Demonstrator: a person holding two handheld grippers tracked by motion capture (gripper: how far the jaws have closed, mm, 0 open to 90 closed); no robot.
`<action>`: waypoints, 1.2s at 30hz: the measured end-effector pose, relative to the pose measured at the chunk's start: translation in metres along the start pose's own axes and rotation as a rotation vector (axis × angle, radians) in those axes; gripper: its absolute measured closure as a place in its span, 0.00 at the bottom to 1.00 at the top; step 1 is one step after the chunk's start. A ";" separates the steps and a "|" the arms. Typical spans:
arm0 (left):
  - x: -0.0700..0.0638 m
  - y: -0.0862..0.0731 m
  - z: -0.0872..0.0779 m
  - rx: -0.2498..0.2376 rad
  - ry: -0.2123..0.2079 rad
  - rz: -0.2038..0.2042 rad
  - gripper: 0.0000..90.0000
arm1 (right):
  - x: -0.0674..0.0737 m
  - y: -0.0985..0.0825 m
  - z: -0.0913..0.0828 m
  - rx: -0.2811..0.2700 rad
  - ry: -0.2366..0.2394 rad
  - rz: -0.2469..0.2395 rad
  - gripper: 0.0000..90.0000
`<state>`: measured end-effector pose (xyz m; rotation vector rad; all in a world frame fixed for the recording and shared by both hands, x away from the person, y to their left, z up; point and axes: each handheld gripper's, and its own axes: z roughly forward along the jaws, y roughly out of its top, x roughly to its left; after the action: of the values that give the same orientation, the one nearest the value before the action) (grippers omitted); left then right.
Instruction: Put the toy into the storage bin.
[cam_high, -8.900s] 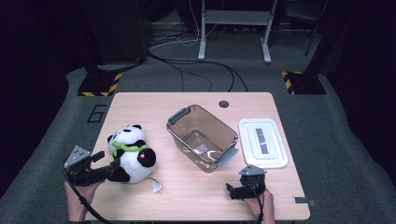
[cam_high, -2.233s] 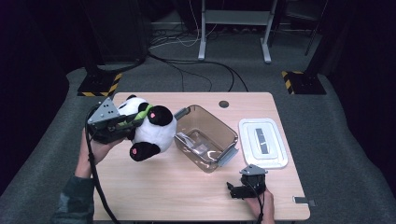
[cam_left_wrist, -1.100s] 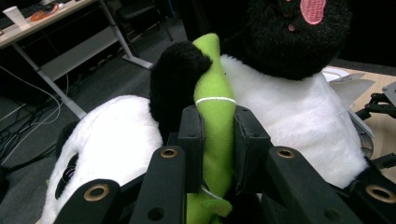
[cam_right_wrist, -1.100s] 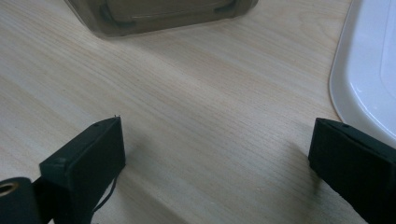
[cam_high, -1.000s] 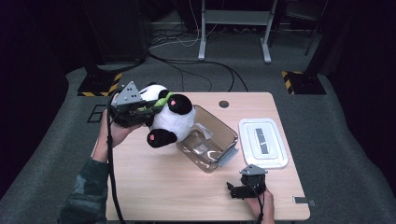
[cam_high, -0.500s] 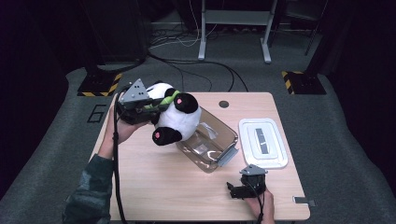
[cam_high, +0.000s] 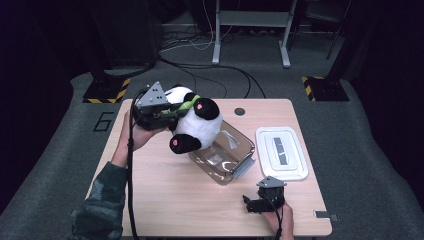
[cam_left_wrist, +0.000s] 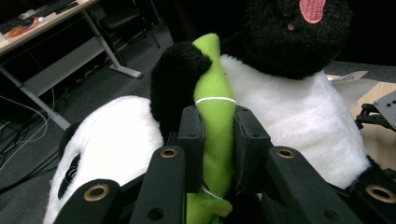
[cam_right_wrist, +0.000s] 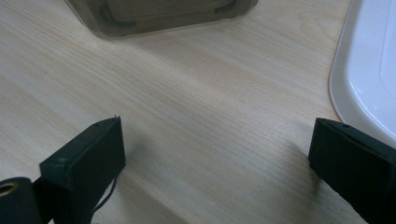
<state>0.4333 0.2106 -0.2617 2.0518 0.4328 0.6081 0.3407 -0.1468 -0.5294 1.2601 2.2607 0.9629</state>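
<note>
A black-and-white panda plush (cam_high: 195, 127) hangs in the air over the table's back left, its feet at the near rim of a clear plastic bin (cam_high: 227, 155). My left gripper (cam_high: 174, 111) is shut on the green bamboo piece (cam_left_wrist: 215, 100) sewn to the panda's chest; in the left gripper view both pads squeeze that green strip, with the panda's white body (cam_left_wrist: 299, 112) just behind. My right gripper (cam_high: 251, 205) rests on the wood near the front edge, open, with bare tabletop between its jaws (cam_right_wrist: 215, 149). The bin's base (cam_right_wrist: 163, 14) lies just ahead of it.
A white lid (cam_high: 281, 152) lies flat to the right of the bin, its edge (cam_right_wrist: 369, 70) close to my right gripper. A small dark disc (cam_high: 239, 111) sits near the table's back edge. Cables and a metal frame stand on the floor beyond.
My left gripper has carried the panda a little to the right and slightly up, bringing its feet over the bin's rim. The right gripper has stayed put.
</note>
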 end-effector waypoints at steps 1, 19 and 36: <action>0.000 0.001 0.001 -0.001 0.002 0.002 0.84 | 0.000 0.000 0.000 0.000 0.000 0.000 0.03; -0.004 0.008 0.025 0.016 -0.042 0.016 0.84 | 0.000 0.000 0.000 -0.001 -0.001 -0.001 0.03; -0.014 0.008 0.061 0.079 -0.072 -0.010 0.84 | 0.000 0.000 0.000 -0.002 -0.002 -0.002 0.03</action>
<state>0.4571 0.1578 -0.2858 2.1379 0.4311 0.5166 0.3409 -0.1470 -0.5295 1.2571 2.2587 0.9630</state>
